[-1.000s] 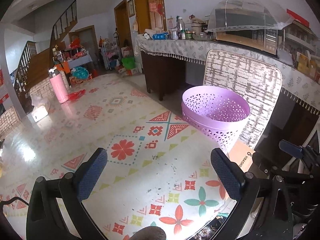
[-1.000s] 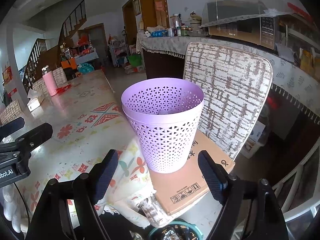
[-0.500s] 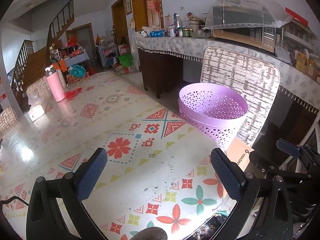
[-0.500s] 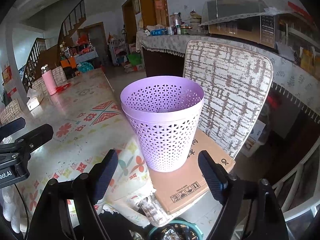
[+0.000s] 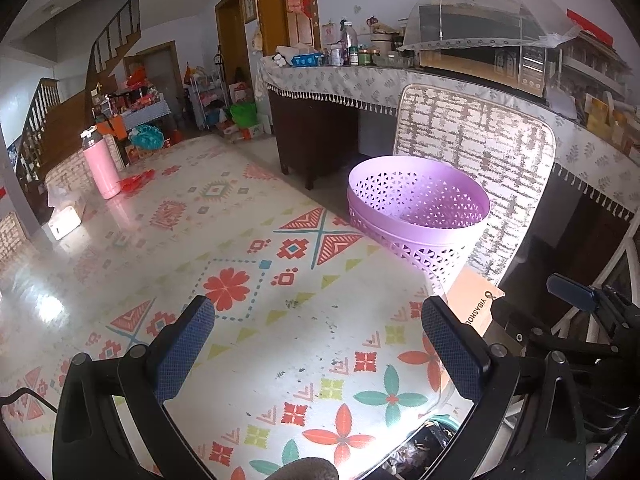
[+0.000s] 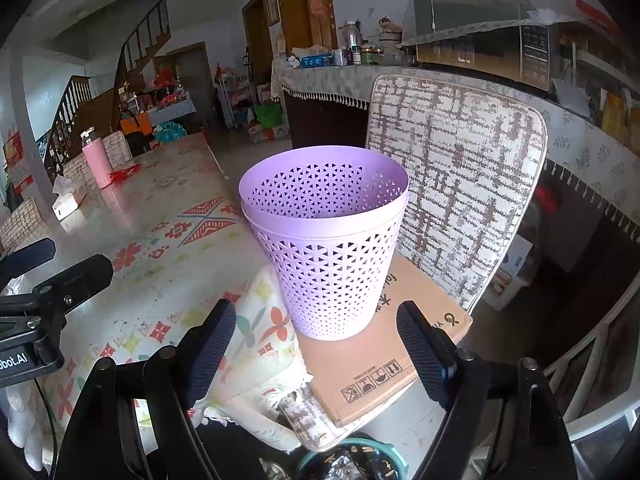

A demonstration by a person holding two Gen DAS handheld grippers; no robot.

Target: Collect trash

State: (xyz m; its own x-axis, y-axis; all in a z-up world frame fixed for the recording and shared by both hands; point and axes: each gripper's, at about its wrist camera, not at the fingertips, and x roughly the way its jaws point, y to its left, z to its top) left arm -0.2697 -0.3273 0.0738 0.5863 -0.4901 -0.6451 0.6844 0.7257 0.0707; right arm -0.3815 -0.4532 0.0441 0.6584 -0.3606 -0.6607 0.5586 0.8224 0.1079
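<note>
**Both tongs open, basket upright on the chair**

Almost nothing differs from 1 second ago: your 2 grippers sit where they were, and the left view has only tipped a touch, so the basket [image 5: 418,204] sits slightly lower in it.

Your left gripper [image 5: 316,344] hangs open over the tablecloth [image 5: 240,240], nothing between its pads. Your right gripper [image 6: 312,344] is open as well, its jaws wide and empty, aimed at the basket [image 6: 326,248] just ahead of them.

The lilac basket stands upright, mouth up, its long axis vertical and narrowing toward the base. It rests on a cardboard sheet [image 6: 376,356] on the chair [image 6: 456,168] seat, beside the table edge and in front of the chair back.

The table wears a glossy patterned cloth; a pink flask [image 5: 100,164] stands at its far end. Behind are a counter [image 5: 360,76] with bottles, a mesh food cover [image 5: 488,16], doors and a staircase [image 5: 52,120]. A bin [image 6: 352,460] with trash sits below the chair.
</note>
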